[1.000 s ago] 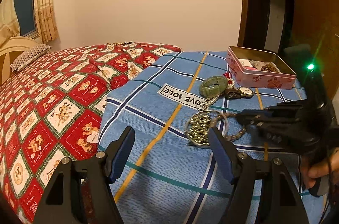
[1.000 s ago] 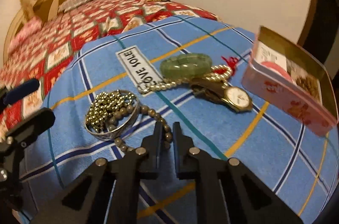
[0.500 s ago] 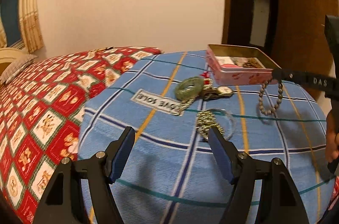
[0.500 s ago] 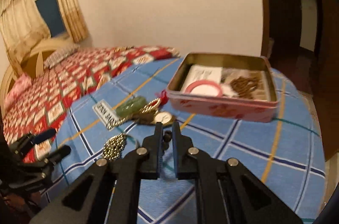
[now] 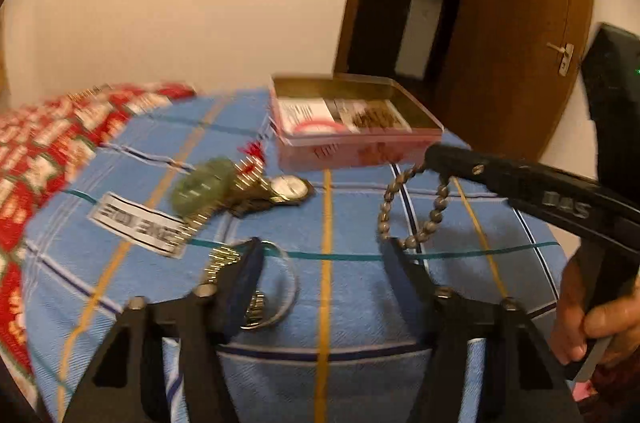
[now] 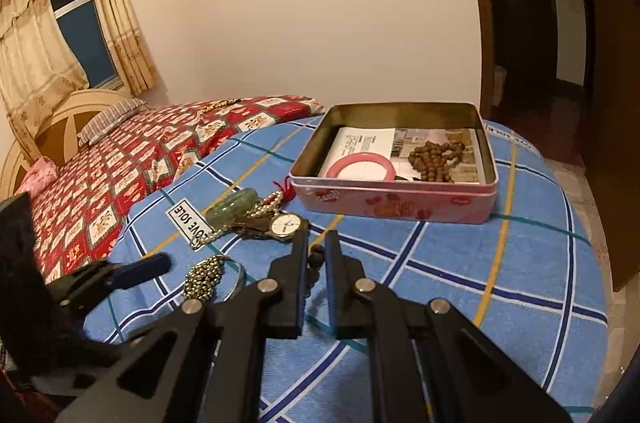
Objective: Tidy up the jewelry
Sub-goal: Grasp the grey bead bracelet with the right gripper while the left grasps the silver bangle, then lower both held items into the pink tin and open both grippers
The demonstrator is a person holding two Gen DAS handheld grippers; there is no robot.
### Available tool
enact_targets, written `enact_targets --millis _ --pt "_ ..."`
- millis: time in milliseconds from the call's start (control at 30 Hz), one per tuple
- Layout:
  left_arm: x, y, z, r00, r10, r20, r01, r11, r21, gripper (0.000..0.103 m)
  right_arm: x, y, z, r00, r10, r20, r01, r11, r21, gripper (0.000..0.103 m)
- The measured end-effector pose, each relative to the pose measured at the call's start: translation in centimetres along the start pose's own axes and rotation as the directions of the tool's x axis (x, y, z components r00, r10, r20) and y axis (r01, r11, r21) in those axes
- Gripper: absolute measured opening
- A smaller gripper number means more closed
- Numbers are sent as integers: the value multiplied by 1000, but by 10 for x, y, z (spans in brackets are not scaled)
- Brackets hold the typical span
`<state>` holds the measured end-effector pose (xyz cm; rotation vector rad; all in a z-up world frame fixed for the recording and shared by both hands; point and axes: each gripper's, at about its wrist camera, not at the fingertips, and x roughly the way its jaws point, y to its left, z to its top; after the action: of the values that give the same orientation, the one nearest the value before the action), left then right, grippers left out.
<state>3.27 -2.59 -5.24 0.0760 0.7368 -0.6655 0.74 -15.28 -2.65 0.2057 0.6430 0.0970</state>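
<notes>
My right gripper [image 6: 316,249] is shut on a brown bead bracelet [image 5: 412,207] that hangs from its tips above the blue cloth, short of the open pink tin [image 6: 394,197]; the right gripper also shows in the left wrist view [image 5: 434,153]. The tin [image 5: 352,147] holds a pink bangle [image 6: 360,169], brown beads [image 6: 436,159] and paper. On the cloth lie a green jade bangle [image 6: 232,207], a gold watch [image 6: 284,225], a pearl strand [image 6: 262,207] and a silver bangle with gold ball chain [image 6: 206,277]. My left gripper [image 5: 324,255] is open and empty above the silver bangle.
A blue checked cloth [image 6: 460,263] with a "LOVE SOLE" label [image 6: 190,221] covers the near bed end. A red patterned quilt [image 6: 120,163] lies to the left. A wooden door [image 5: 520,23] stands at the right behind the tin.
My right gripper has lifted the brown bead bracelet off the cloth and carried it right, toward the tin. My left gripper has swung right and closer to the jewelry pile.
</notes>
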Motion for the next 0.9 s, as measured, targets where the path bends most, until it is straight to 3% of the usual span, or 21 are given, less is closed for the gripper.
enact_targets --millis 200,300,367,400,600,733,900 --pt "28 1 1 993 17 -120 -19 1000 -14 42 -8 -13 0 1000 -7 12 7 1000 27 11" --pt "34 5 -1 986 32 -161 -38 999 -29 23 -10 -18 0 1000 -8 15 7 999 45 11" --pt "37 13 -3 983 18 -185 -31 997 -66 3 -10 -21 0 1000 -7 16 6 999 54 11" --pt "35 18 -3 983 -2 -182 -15 996 -92 2 -11 -22 0 1000 -5 18 4 998 59 11" --pt "-16 18 -4 1000 -30 1 30 997 -68 2 -18 -27 1 999 -9 35 7 998 68 11" --pt "-53 27 -2 990 -90 110 103 988 -113 2 -21 -31 2 999 -6 53 2 996 85 11" --pt "-73 30 8 977 -87 194 115 984 -138 2 -25 -30 6 997 4 76 -10 996 87 11"
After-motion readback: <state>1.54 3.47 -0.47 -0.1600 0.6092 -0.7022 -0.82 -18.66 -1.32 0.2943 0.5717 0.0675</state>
